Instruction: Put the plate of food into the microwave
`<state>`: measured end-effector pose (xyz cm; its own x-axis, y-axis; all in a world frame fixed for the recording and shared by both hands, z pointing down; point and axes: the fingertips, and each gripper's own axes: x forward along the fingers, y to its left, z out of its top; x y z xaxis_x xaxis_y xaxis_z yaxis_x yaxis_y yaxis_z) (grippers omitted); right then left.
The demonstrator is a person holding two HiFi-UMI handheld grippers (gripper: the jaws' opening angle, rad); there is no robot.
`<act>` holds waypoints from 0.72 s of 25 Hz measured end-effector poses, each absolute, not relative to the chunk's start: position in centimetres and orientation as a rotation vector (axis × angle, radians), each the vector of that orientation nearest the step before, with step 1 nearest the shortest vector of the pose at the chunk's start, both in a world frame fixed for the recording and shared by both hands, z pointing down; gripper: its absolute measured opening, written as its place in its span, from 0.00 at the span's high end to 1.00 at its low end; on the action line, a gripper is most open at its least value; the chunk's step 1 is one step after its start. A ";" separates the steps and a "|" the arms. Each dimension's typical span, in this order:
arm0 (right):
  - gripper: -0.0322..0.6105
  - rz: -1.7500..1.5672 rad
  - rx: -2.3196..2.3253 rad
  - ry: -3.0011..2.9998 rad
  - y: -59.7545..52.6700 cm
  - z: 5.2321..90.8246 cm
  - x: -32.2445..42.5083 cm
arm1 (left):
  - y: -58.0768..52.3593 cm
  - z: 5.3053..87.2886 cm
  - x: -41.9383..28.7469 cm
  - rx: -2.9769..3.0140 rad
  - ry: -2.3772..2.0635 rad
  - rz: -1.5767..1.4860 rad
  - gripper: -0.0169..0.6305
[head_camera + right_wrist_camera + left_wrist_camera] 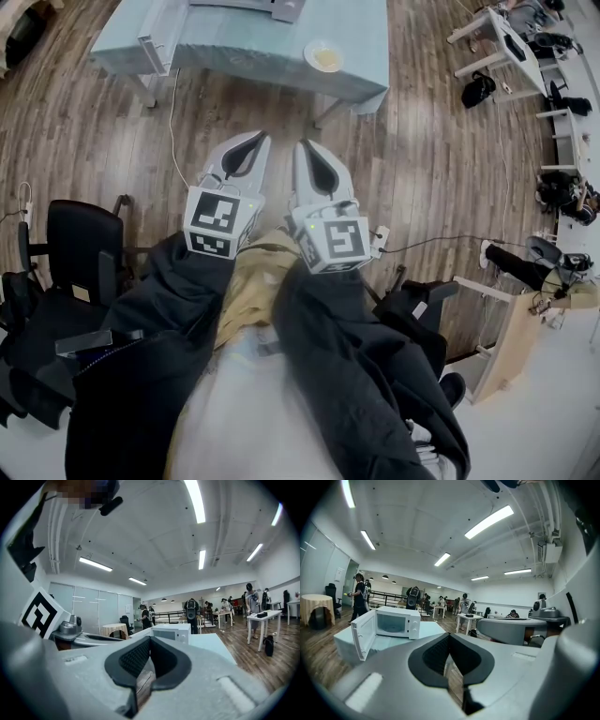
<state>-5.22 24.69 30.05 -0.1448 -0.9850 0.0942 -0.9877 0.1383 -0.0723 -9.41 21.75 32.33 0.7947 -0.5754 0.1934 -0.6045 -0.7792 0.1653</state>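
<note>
A white plate of yellow food (pixel 323 56) lies near the front right edge of the pale blue table (pixel 244 47). The white microwave (pixel 396 620) stands on that table with its door (pixel 363 637) swung open to the left; it also shows in the right gripper view as a white microwave (pixel 171 632). Both grippers hang side by side over the wooden floor, short of the table. My left gripper (pixel 251 139) is shut with nothing in it (pixel 449 635). My right gripper (pixel 305 145) is shut and empty as well (pixel 150 639).
Black office chairs (pixel 80 253) stand at the left and another chair (pixel 412 309) at the right of the person. A cable (pixel 173 131) runs down from the table across the floor. White desks (pixel 502 37) and a black bag (pixel 478 89) are at the far right. People stand far back.
</note>
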 end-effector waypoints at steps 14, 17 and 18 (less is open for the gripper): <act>0.95 0.290 2.039 -2.361 23.1 32.1 -6.0 | 20.1 33.6 -10.7 2.739 -0.927 0.200 0.98; 0.95 0.324 2.054 -2.351 21.9 32.9 -4.8 | 19.1 34.0 -10.0 2.740 -0.931 0.221 0.98; 0.95 0.335 2.060 -2.349 21.4 33.2 -4.4 | 18.7 34.3 -9.8 2.739 -0.936 0.232 0.98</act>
<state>-4.38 21.37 33.19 -0.1406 -0.9802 0.1391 -0.9801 0.1178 -0.1598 -9.84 18.67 34.27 0.7827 -0.5805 0.2244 -0.6181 -0.7670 0.1719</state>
